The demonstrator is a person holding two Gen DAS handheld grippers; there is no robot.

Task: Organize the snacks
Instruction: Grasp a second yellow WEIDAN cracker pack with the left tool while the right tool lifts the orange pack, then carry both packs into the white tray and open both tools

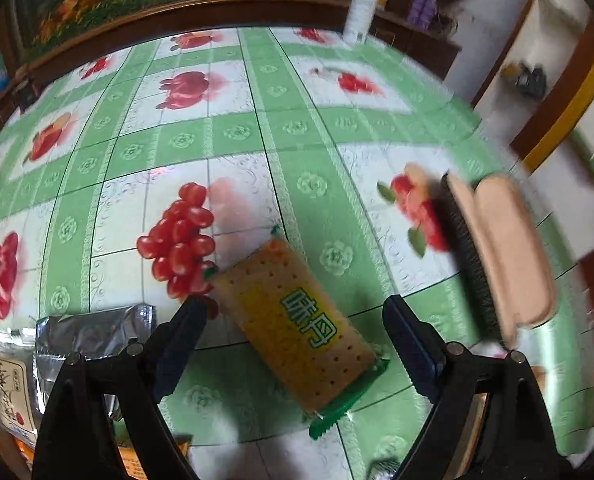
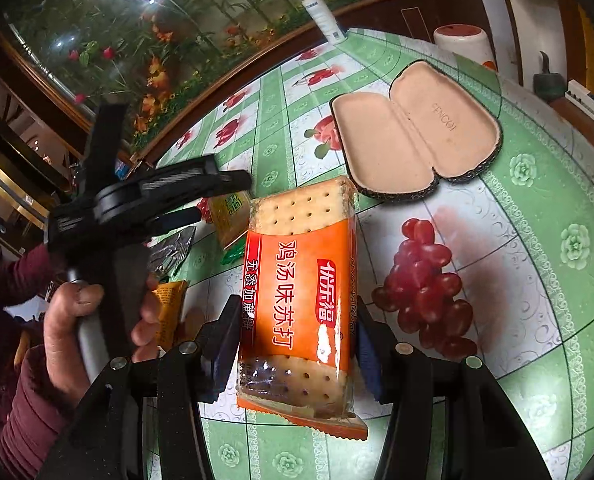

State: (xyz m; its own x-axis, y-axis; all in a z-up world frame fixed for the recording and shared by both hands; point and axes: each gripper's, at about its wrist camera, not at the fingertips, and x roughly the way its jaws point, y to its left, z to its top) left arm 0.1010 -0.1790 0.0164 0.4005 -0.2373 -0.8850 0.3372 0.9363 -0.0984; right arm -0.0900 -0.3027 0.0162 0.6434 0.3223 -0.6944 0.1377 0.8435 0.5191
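My right gripper is shut on an orange pack of soda crackers and holds it above the table. My left gripper is open, its fingers either side of a yellow-green cracker pack that lies on the green fruit-print tablecloth. That same pack shows in the right wrist view, just under the left gripper. An open glasses case with a beige lining lies on the table beyond the orange pack; it shows blurred in the left wrist view.
A silver foil pouch and a labelled packet lie at the left. A small orange packet lies near the hand. A white spray bottle stands at the far table edge. A white stool stands beyond the table.
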